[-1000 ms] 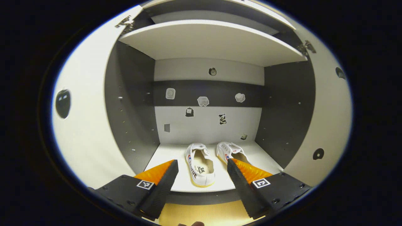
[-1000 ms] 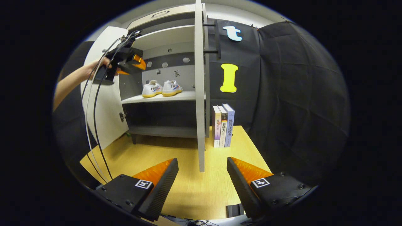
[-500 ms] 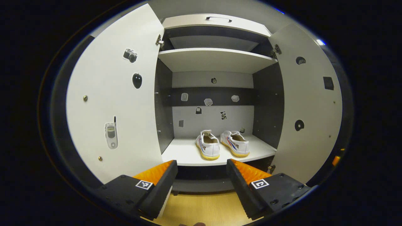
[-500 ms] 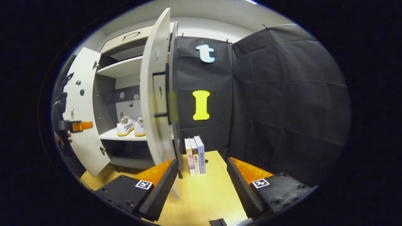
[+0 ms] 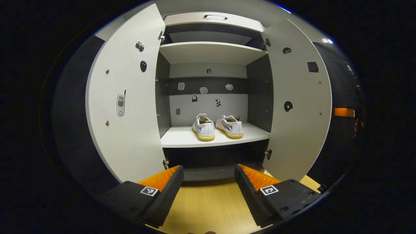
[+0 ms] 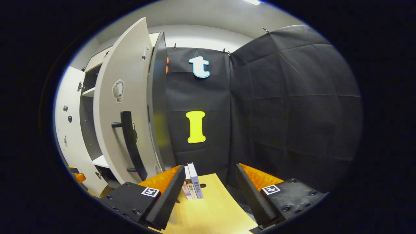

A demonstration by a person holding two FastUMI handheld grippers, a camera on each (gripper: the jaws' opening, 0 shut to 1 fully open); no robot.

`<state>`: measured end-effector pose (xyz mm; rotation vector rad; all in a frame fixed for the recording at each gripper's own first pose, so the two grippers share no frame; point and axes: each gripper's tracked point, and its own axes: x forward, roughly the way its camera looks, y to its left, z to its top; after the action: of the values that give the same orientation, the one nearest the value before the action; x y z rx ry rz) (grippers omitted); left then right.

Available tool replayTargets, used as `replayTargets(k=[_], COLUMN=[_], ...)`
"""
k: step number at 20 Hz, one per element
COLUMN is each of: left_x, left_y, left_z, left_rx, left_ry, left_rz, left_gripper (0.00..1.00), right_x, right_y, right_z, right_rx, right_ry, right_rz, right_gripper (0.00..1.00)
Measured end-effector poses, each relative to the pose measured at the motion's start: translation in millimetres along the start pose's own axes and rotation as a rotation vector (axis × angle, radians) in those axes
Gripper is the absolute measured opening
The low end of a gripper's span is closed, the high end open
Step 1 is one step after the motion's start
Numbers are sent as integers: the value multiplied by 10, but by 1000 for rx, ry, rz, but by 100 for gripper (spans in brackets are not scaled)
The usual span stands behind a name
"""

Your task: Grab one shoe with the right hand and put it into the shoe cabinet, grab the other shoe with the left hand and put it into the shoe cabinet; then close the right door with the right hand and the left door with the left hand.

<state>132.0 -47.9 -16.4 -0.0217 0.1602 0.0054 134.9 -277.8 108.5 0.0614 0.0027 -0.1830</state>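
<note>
Both shoes [image 5: 217, 126] sit shelved ahead of the empty, open left claw [image 5: 208, 185], so door-closing's up: open right claw [image 6: 208, 188] needs to push the right door [image 6: 126, 110] up-left of it.

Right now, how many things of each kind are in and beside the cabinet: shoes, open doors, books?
Shoes: 2 (left shoe, right shoe), on one shelf
Open doors: 2 (left door, right door)
Books: 3, standing (books)
Total: 7

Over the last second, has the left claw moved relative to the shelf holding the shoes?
Yes. The left claw has pulled back out of the cabinet: the shoes on the shelf now look smaller and farther off, and both open doors show.
</note>
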Motion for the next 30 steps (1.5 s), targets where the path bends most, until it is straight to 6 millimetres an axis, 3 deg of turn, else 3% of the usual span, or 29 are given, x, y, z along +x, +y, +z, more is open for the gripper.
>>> replayTargets(k=[5,8,11,15,19,22,26,30], left_x=[-32,-82,-121,-122,-139,-180,-293,-466], left_y=[144,232,284,307,395,472,634,844], left_z=[-45,-72,-127,-100,-128,-119,-112,-156], left_rx=[-70,-38,-15,-44,-56,-59,-57,-37], left_ry=[-7,-10,1,-13,-10,-11,-14,-9], left_rz=[46,70,87,94,104,111,130,161], left_gripper=[98,96,96,96,96,96,96,96], right_x=[325,406,396,354,268,165,46,33], right_y=[283,509,701,737,858,1096,1564,1973], right_z=[140,189,286,370,329,296,142,71], right_rx=[23,93,99,21,6,-1,6,21], right_ry=[24,48,42,-9,-14,-14,8,4], right_rz=[83,148,204,184,163,195,264,306], right_gripper=[98,98,98,96,97,100,98,97])
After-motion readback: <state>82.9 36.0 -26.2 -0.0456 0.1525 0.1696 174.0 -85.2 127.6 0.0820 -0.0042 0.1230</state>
